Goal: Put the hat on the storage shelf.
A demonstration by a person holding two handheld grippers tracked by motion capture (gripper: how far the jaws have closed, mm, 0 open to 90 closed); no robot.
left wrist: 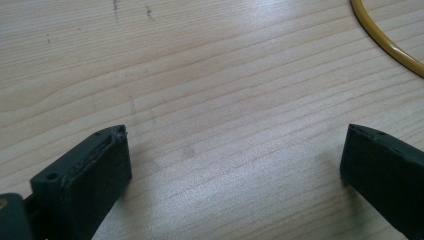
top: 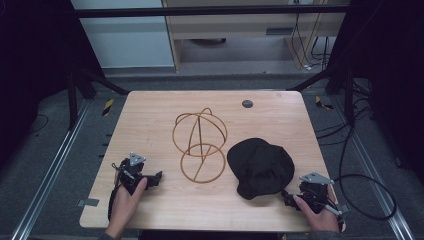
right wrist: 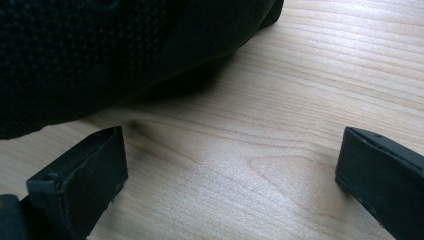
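A brown wire hat stand (top: 200, 145), a ball-shaped cage on a ring base, stands at the middle of the wooden table (top: 150, 115). Right of it lies a black cap (top: 261, 167). My left gripper (top: 159, 176) rests on the table at the front left, open, with bare wood between its jaws; the stand's yellow-brown ring (left wrist: 387, 42) curves past the upper right corner of the left gripper view (left wrist: 235, 150). My right gripper (top: 286, 196) sits at the front right, open, just short of the cap's edge (right wrist: 100, 55), nothing between its jaws (right wrist: 232, 155).
A small dark round disc (top: 247, 104) sits in the table near its far edge. Black cables (top: 370, 200) loop on the floor to the right. Metal rails (top: 50, 170) and dark frame legs flank the table.
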